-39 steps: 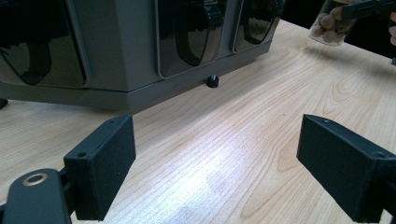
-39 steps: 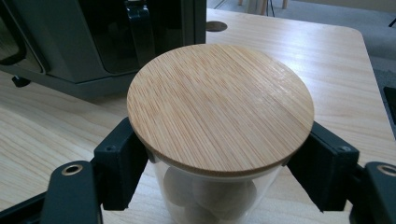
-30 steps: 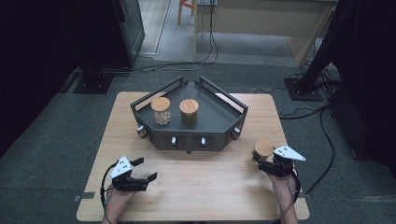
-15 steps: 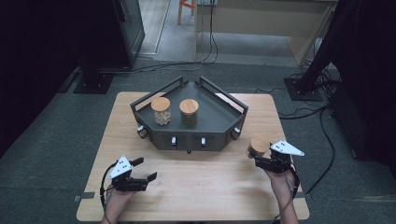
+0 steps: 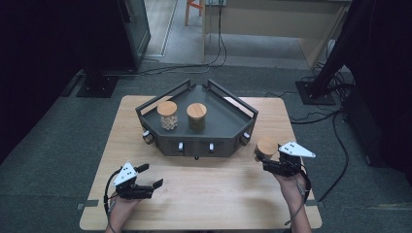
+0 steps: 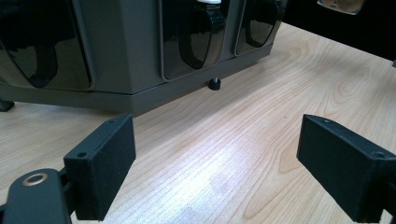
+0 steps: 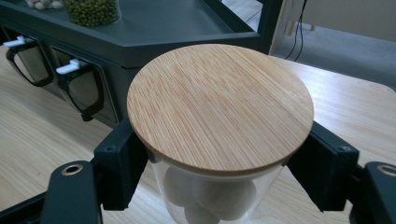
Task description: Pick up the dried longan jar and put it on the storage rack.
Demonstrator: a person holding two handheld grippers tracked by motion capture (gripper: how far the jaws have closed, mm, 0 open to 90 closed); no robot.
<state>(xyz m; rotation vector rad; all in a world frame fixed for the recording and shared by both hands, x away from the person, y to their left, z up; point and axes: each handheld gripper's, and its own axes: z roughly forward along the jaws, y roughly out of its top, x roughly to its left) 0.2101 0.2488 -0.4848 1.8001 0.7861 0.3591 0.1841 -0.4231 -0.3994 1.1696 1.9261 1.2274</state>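
We note even, moderate overhead light on the wooden table [image 5: 204, 189] in the high view; the surrounding floor falls to near black at left and right edges. That view is soft and slightly grainy. In the left gripper view a pale glare patch sits on the wood ahead of the jaws, and the glossy black panels of the dark tray [image 6: 116, 51] carry reflections (faint). In the right gripper view the bamboo lid [image 7: 219, 105] is sharp; the background blurs.
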